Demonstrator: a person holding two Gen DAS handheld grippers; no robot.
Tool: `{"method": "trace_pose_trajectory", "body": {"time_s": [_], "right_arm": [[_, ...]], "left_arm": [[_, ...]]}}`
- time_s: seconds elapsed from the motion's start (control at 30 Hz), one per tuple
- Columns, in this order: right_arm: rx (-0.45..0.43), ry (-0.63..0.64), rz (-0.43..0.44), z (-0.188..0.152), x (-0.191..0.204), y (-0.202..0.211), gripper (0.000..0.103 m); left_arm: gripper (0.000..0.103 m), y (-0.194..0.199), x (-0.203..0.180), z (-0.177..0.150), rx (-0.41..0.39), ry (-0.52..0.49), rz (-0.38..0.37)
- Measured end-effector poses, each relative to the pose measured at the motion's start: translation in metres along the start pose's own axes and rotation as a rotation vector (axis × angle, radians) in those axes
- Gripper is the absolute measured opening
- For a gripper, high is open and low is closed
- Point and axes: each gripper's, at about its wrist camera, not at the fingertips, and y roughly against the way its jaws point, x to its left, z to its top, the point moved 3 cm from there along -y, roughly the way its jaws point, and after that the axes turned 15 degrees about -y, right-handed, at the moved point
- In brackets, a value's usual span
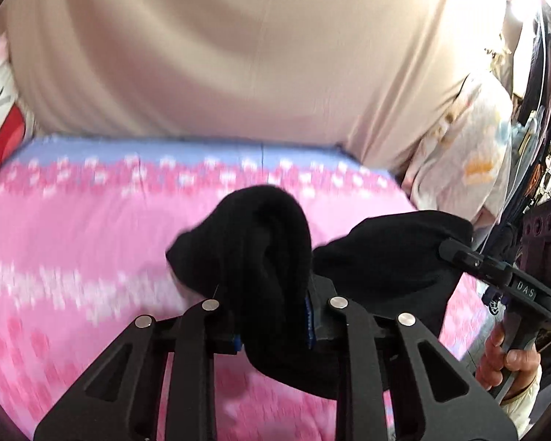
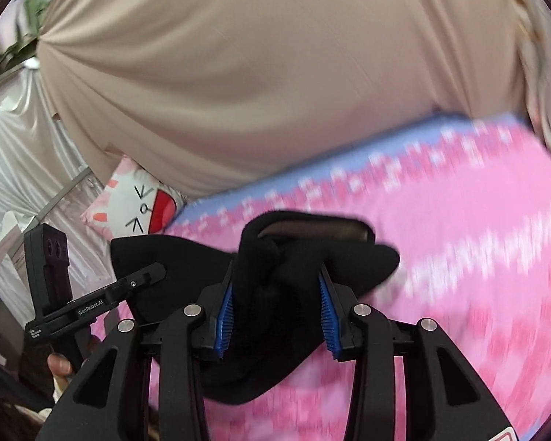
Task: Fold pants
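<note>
The black pants (image 1: 260,242) hang bunched between my two grippers above the pink bed. My left gripper (image 1: 275,316) is shut on a thick fold of the pants; the cloth hides its blue pads. The pants stretch right to my right gripper (image 1: 455,250), whose fingers clamp the other end. In the right wrist view, my right gripper (image 2: 275,294) is shut on a bunch of the pants (image 2: 275,257), with a brownish inner band showing on top. My left gripper (image 2: 154,272) holds the cloth at the left there.
A pink and white patterned bedsheet (image 1: 92,239) with a blue far edge lies under the pants. A beige curtain (image 1: 220,55) hangs behind the bed. A cartoon pillow (image 2: 136,205) lies at the bed's far left corner. Hanging clothes (image 1: 532,110) crowd the right.
</note>
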Motion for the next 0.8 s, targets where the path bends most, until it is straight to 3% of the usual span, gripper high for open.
{"method": "trace_pose_trajectory", "body": {"time_s": [0.2, 0.27, 0.37, 0.43, 0.5, 0.53, 0.6, 0.63, 0.7, 0.73, 0.77, 0.8], "right_arm": [[-0.114, 0.101, 0.011, 0.075, 0.020, -0.062, 0.033], [-0.143, 0.108, 0.023, 0.095, 0.016, -0.089, 0.021], [-0.143, 0.082, 0.044, 0.119, -0.006, -0.139, 0.015], [-0.070, -0.008, -0.020, 0.125, -0.041, -0.182, 0.015], [0.012, -0.148, -0.051, 0.118, -0.080, -0.207, 0.021], [0.044, -0.197, -0.054, 0.110, -0.095, -0.210, 0.021], [0.080, -0.212, -0.093, 0.098, -0.110, -0.208, 0.021], [0.101, -0.214, -0.117, 0.092, -0.114, -0.204, 0.023], [0.140, -0.259, -0.095, 0.076, -0.117, -0.195, 0.040], [0.160, -0.289, -0.067, 0.068, -0.118, -0.191, 0.062], [0.200, -0.321, -0.036, 0.056, -0.115, -0.191, 0.072], [0.235, -0.332, -0.016, 0.045, -0.112, -0.191, 0.072]], "left_arm": [[0.022, -0.036, 0.041, 0.067, -0.102, -0.058, 0.123], [0.022, -0.055, 0.058, 0.082, -0.113, -0.064, 0.151], [0.022, -0.098, 0.088, 0.093, -0.119, -0.092, 0.208], [0.027, -0.142, 0.111, 0.085, -0.064, -0.114, 0.248], [0.028, -0.178, 0.138, 0.063, 0.062, -0.040, 0.275], [0.035, -0.189, 0.153, 0.045, 0.134, 0.026, 0.241], [0.042, -0.179, 0.168, 0.024, 0.145, 0.087, 0.199], [0.043, -0.166, 0.173, 0.013, 0.151, 0.096, 0.184], [0.043, -0.153, 0.179, 0.002, 0.162, 0.101, 0.181], [0.047, -0.146, 0.181, -0.005, 0.168, 0.104, 0.190], [0.054, -0.143, 0.184, -0.010, 0.170, 0.103, 0.188], [0.057, -0.141, 0.186, -0.013, 0.173, 0.099, 0.193]]}}
